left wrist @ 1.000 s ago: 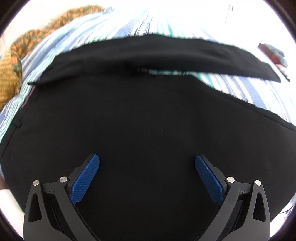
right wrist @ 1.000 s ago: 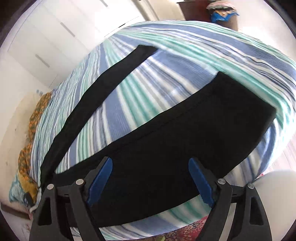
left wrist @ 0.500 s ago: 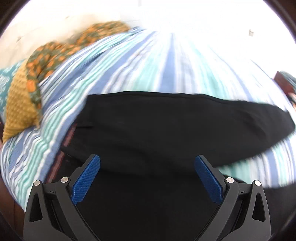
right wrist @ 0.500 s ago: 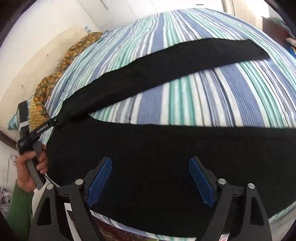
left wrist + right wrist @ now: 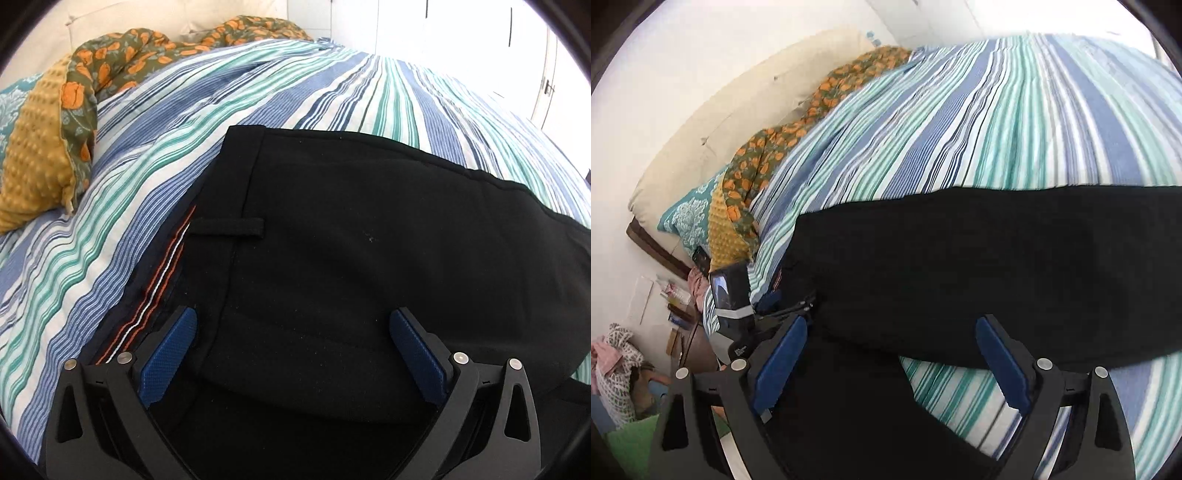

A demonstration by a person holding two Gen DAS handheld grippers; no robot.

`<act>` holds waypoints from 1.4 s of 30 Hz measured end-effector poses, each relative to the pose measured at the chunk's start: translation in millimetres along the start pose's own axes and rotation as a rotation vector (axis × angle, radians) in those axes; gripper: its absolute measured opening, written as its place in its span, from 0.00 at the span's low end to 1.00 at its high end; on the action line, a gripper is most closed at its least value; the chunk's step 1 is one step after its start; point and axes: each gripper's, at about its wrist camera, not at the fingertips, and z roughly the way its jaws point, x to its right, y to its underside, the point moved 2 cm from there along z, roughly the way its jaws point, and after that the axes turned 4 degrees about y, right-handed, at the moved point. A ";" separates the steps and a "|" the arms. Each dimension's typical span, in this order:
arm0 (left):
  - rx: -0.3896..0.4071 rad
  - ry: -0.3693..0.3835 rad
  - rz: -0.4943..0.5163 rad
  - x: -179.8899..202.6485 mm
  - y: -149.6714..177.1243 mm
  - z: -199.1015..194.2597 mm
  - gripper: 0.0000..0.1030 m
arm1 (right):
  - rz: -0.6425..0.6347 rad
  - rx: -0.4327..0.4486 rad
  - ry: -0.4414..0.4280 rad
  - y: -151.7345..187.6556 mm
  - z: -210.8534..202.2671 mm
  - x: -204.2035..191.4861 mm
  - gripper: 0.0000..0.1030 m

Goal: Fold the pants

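One pair of black pants [image 5: 369,258] (folded), two splayed grippers [image 5: 293,354].

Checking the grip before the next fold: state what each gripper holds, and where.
Nothing. The left gripper and right gripper both stand open above the black fabric pants lying on the striped blue-green bedspread; neither clamps the cloth.
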 end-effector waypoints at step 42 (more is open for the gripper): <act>0.017 -0.079 0.055 1.9 -6.6 11.2 1.00 | 0.358 0.367 0.618 149.0 -393.1 316.3 0.07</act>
